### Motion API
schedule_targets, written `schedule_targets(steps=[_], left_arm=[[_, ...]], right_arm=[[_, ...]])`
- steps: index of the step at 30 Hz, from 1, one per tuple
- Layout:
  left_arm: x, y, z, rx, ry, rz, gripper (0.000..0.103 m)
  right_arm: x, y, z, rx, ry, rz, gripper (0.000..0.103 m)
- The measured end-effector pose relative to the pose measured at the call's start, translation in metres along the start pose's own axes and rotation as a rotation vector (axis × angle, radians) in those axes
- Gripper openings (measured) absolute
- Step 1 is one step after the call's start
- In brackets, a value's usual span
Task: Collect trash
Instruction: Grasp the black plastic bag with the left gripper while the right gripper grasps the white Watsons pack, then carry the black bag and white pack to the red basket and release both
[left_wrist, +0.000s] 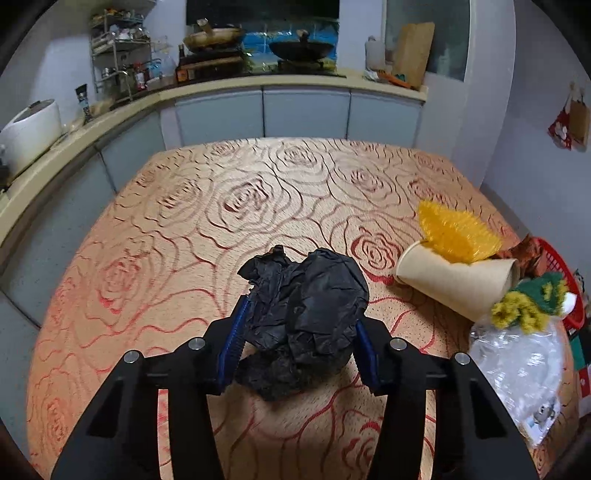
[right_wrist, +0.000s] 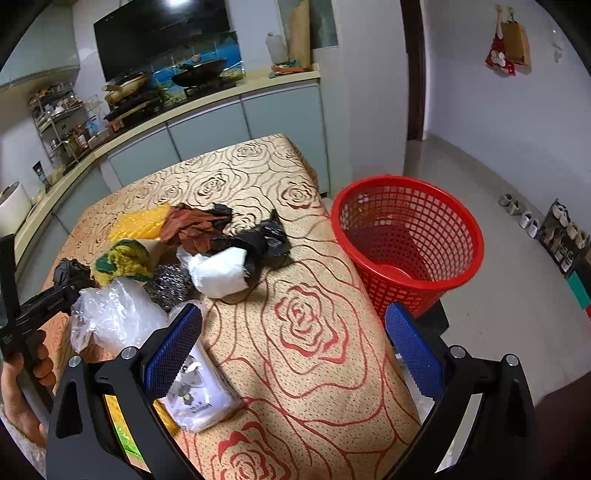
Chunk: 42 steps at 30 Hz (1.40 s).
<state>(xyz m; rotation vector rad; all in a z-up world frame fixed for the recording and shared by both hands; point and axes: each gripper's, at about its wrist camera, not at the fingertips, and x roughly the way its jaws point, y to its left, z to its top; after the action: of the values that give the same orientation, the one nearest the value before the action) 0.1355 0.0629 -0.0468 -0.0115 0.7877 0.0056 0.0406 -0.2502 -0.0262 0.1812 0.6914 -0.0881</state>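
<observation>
My left gripper (left_wrist: 301, 325) is shut on a crumpled black plastic bag (left_wrist: 306, 317) just above the rose-patterned tablecloth (left_wrist: 221, 206); the bag (right_wrist: 70, 271) and that gripper also show at the far left of the right wrist view. My right gripper (right_wrist: 293, 332) is open and empty over the table's near right edge. A red mesh basket (right_wrist: 406, 240) stands beside the table, right of it. A trash pile lies on the table: paper cup (left_wrist: 454, 280), yellow mesh (right_wrist: 142, 221), brown wrapper (right_wrist: 192, 225), black bag (right_wrist: 262, 240), white wad (right_wrist: 219, 273), clear plastic (right_wrist: 118, 314).
A tissue pack (right_wrist: 201, 391) lies by my right gripper's left finger. A green-yellow scrubber (right_wrist: 123, 260) and steel wool (right_wrist: 170, 284) sit in the pile. Kitchen counter with woks (left_wrist: 258, 44) runs behind the table. Shoes (right_wrist: 524, 218) line the floor at right.
</observation>
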Motion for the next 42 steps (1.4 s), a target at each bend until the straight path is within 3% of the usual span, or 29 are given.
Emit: schedule_targets(steps=[7,15,23,31,38,42], left_arm=[[-0.045,0.006,0.000,-0.020,-0.080,0.012,0.049],[-0.068,0.002,-0.006,-0.001,-0.113,0.003,0.049],[-0.075,0.001,-0.009,-0.007,-0.109,-0.015,0.049],[-0.079,-0.011,-0.012,0.011,-0.111,-0.035,0.050],[-0.083,-0.025,-0.014,0.037,-0.118,-0.059,0.050],[-0.087,-0.036,-0.015,0.070,-0.133,-0.067,0.050]], right_arm=[[-0.002,0.014,0.001,-0.041,0.024,0.097,0.095],[0.013,0.049,-0.034,-0.154,0.147,0.199,0.072],[0.032,0.065,-0.049,-0.208,0.210,0.210,0.057],[0.039,0.060,-0.051,-0.200,0.203,0.217,0.044],[0.026,0.047,-0.053,-0.171,0.202,0.225,0.028],[0.017,0.040,-0.052,-0.173,0.186,0.217,0.025]])
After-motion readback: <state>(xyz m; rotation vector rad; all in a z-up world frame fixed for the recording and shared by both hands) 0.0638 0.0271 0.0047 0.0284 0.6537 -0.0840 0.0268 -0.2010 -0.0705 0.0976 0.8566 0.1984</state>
